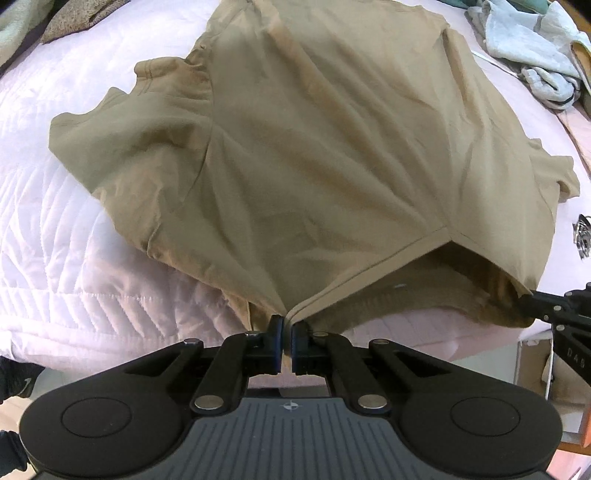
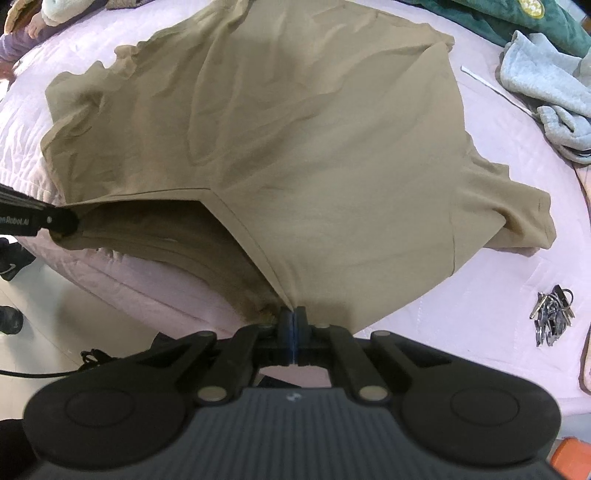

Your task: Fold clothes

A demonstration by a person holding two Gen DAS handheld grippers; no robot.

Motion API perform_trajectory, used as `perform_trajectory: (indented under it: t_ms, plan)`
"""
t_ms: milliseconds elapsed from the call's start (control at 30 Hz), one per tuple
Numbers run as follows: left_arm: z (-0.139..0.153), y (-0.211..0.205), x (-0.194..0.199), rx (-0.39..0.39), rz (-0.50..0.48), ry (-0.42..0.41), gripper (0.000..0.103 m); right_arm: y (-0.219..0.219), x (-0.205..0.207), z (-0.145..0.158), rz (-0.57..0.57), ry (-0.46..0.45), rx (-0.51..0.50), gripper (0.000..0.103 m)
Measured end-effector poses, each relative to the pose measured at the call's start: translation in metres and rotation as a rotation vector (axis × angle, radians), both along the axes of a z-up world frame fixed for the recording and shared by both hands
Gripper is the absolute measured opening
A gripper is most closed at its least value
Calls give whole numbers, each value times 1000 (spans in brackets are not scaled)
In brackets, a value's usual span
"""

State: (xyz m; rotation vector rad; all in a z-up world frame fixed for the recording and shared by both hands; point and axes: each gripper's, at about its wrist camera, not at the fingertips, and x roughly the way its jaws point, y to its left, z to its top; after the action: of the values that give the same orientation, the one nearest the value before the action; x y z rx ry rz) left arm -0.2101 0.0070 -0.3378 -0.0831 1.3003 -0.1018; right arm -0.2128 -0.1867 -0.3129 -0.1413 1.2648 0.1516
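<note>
A tan T-shirt (image 1: 314, 147) lies spread on a pale quilted bed (image 1: 55, 240), its sleeves out to both sides. My left gripper (image 1: 287, 323) is shut on the near hem at one bottom corner, the cloth pinched between its pads. My right gripper (image 2: 294, 314) is shut on the other bottom corner of the T-shirt (image 2: 295, 147). The hem between the two grips is lifted, and the shirt's inside shows as a dark opening. The right gripper's tip (image 1: 532, 306) shows at the edge of the left wrist view; the left gripper's tip (image 2: 55, 221) shows in the right wrist view.
A pale blue-grey garment (image 2: 546, 81) and a dark green one (image 2: 498, 18) lie at the far right of the bed (image 2: 480, 314). A bunch of keys (image 2: 552, 314) lies on the bed to the right. More clothes (image 1: 55, 18) sit at the far left. Floor and shoes (image 2: 11, 258) lie below the bed edge.
</note>
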Motion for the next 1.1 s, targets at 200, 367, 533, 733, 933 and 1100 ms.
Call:
perform_trajectory:
  t_ms: [200, 367, 533, 733, 933, 1100]
  plan:
    - [5, 3, 0, -4, 2, -21, 4, -1, -5, 8, -5, -18, 4, 0]
    - [17, 1, -1, -9, 3, -31, 4, -5, -8, 21, -5, -27, 7, 0]
    - [30, 2, -6, -7, 6, -30, 4, -7, -14, 34, 2, -22, 10, 0]
    - [48, 5, -13, -12, -6, -22, 4, -13, -23, 48, 9, -4, 14, 0]
    - [65, 11, -8, -10, 1, -7, 4, -18, -13, 59, 13, 15, 16, 0]
    - [94, 20, 24, -15, 18, -43, 4, -28, 20, 81, 19, -19, -4, 0]
